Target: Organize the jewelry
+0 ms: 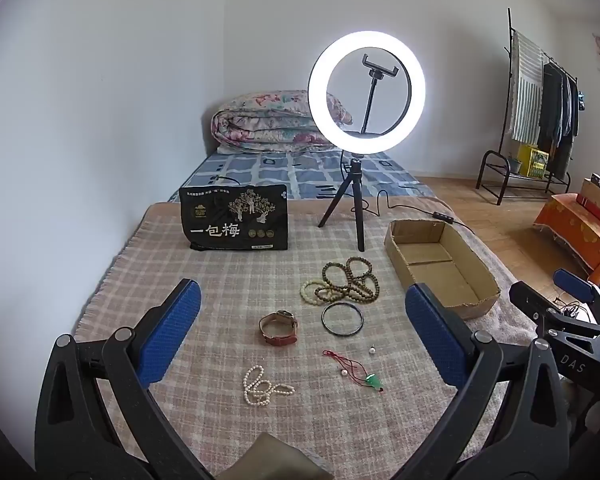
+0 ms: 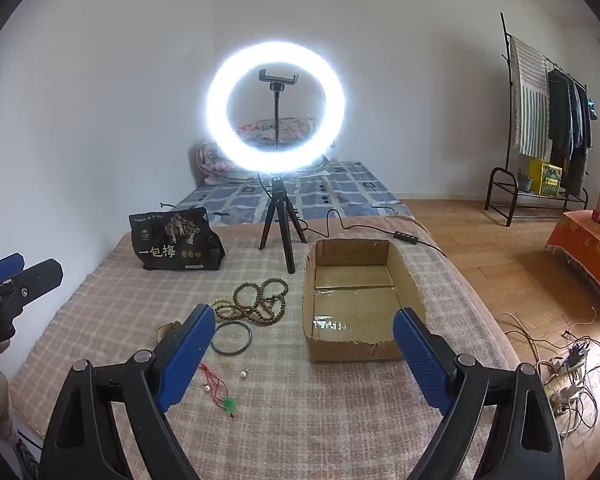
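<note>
Jewelry lies on a checked cloth (image 1: 228, 288): brown bead strands (image 1: 350, 278) (image 2: 262, 298), a dark bangle (image 1: 342, 319) (image 2: 232, 338), a red-strap watch (image 1: 278, 327), a white pearl necklace (image 1: 262, 390), a red cord with a green pendant (image 1: 358, 370) (image 2: 220, 392) and two small pearl studs (image 1: 373, 349) (image 2: 244, 374). An empty cardboard box (image 1: 440, 264) (image 2: 356, 300) stands to the right. My left gripper (image 1: 302, 328) is open above the jewelry. My right gripper (image 2: 304, 360) is open before the box.
A lit ring light on a tripod (image 1: 366, 88) (image 2: 276, 112) stands behind the jewelry, its cable running right. A black snack bag (image 1: 236, 218) (image 2: 176, 244) stands at the back left. Bed with folded quilt (image 1: 276, 120) behind; cables on the floor (image 2: 568, 372) at right.
</note>
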A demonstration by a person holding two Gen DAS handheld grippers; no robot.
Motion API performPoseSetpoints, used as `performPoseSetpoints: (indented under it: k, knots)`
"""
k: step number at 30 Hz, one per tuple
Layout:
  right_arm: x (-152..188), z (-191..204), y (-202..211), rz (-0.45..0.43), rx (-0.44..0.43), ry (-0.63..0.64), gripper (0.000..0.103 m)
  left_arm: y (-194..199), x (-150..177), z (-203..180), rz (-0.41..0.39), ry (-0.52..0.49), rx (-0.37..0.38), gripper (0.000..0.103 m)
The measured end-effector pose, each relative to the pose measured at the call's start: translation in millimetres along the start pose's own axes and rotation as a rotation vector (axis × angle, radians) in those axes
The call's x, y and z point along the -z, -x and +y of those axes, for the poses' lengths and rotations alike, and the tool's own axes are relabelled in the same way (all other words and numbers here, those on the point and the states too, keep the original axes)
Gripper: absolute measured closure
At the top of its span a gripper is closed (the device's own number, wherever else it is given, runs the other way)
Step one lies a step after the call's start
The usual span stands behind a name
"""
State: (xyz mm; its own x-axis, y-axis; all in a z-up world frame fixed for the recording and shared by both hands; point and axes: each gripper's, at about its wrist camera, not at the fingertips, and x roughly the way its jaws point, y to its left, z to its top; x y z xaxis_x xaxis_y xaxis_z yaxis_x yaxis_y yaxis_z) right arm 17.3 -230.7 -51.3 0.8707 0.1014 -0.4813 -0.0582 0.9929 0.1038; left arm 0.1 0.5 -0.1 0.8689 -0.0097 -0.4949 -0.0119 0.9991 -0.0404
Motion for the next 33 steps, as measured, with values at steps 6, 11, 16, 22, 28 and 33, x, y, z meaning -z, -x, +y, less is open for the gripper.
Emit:
performPoseSetpoints:
  k: [6, 11, 16, 22, 28, 33]
  knots:
    - [-1, -2, 1, -0.003, 0.004, 0.004, 0.011, 0, 0, 0, -0.002, -0.004, -0.004, 0.0]
    - [0, -1, 1, -0.001, 0.001, 0.01, 0.011, -1, 0, 2, -0.006, 0.003, -0.014, 0.0]
    - [-2, 2, 1, 0.002, -0.001, 0.015, 0.011, -3, -3, 6, -0.008, 0.002, -0.014, 0.0]
    - [-1, 1, 0, 0.0, 0.001, 0.013, 0.011, -3, -3, 7, -0.012, 0.003, -0.013, 0.0]
    - [-1, 1, 0, -0.001, 0.003, 0.014, 0.011, -4, -5, 11, -0.015, 0.003, -0.015, 0.0]
    - [-1, 2, 0, 0.001, 0.001, 0.014, 0.011, -3, -8, 15, -0.017, 0.002, -0.017, 0.0]
